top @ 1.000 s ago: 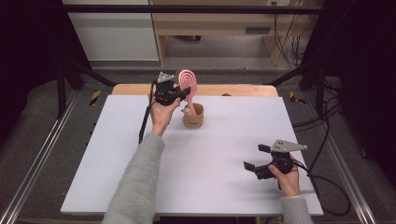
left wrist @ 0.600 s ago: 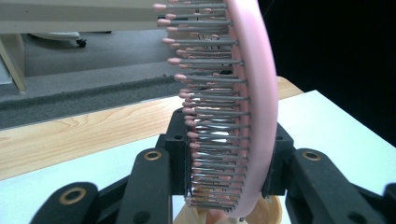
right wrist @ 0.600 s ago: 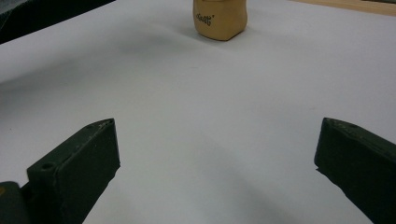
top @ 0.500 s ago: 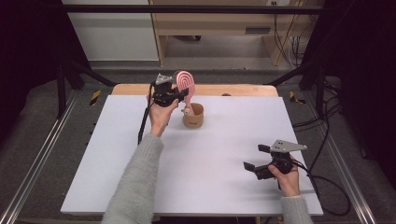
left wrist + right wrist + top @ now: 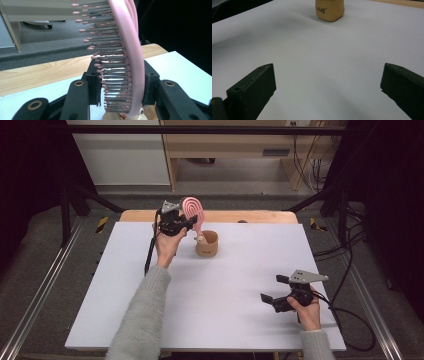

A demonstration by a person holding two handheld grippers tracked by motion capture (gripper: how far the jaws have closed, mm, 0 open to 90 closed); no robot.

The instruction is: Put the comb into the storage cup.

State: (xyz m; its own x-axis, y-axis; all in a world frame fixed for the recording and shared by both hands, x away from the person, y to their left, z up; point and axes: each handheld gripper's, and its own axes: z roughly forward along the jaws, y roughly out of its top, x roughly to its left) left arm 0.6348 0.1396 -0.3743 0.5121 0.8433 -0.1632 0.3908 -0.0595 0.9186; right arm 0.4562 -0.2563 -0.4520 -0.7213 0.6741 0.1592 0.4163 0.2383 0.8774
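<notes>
A pink hairbrush (image 5: 192, 210) stands upright, its handle reaching down to the mouth of a tan cup (image 5: 206, 244) at the back of the white table (image 5: 220, 285). My left gripper (image 5: 186, 222) is shut on the brush head. In the left gripper view one pad sits against the bristle tips and the other against the pink back (image 5: 130, 50). The jaws have just been opening a little, with the brush still between them. My right gripper (image 5: 271, 288) hovers low at the front right, open, with nothing between its fingers (image 5: 252, 87). The cup (image 5: 330, 10) stands far ahead of it.
A wooden board (image 5: 260, 216) runs along the table's far edge. Black cables trail over the right edge of the table (image 5: 350, 320). Metal frame rails (image 5: 40, 290) flank the table on both sides.
The left gripper and the brush have shifted very slightly left and down over the cup. The right gripper has stayed where it was.
</notes>
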